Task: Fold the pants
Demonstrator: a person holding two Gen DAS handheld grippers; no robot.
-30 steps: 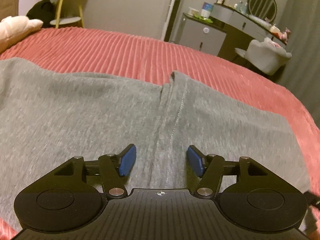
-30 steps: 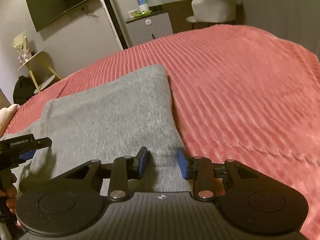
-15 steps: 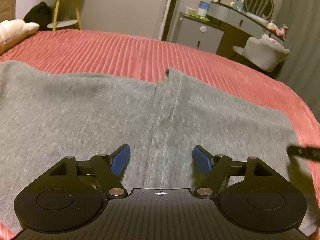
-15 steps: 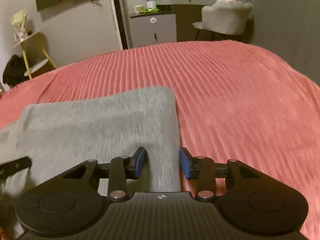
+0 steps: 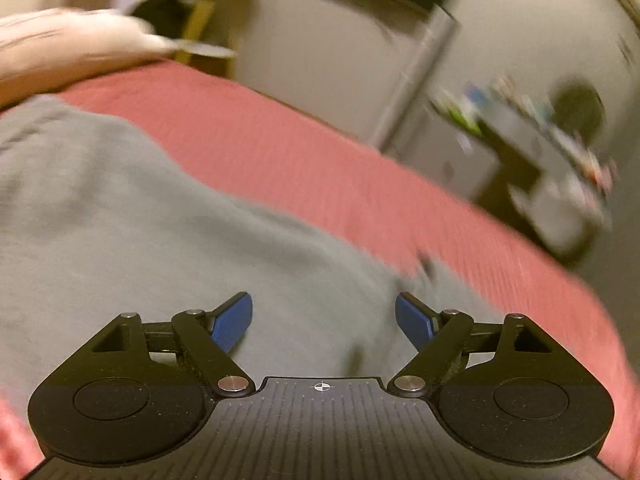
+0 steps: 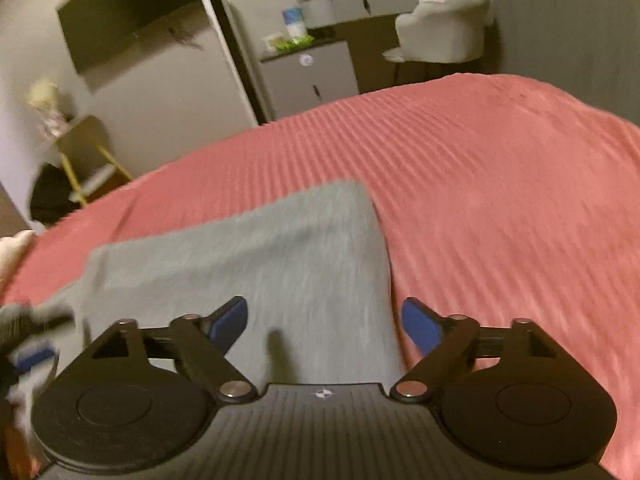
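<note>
Grey pants (image 5: 132, 216) lie flat on a pink ribbed bedspread (image 5: 320, 168). In the left wrist view, which is blurred by motion, my left gripper (image 5: 324, 320) is open and empty just above the grey cloth. In the right wrist view the pants (image 6: 280, 256) end in a straight right edge. My right gripper (image 6: 324, 322) is open and empty over that edge, one finger above the cloth and one above the bedspread (image 6: 500, 200). The other gripper (image 6: 28, 344) shows blurred at the far left.
A cream pillow (image 5: 60, 52) lies at the bed's far left. Beyond the bed stand a yellow side table (image 6: 80, 152), a grey cabinet (image 6: 312, 76), a vanity desk with a pale chair (image 6: 440, 32) and a wall TV (image 6: 132, 20).
Both grippers have opened wider. The left gripper has swung left along the pants and tilted, blurring its view. The right gripper stays at the pants' right edge.
</note>
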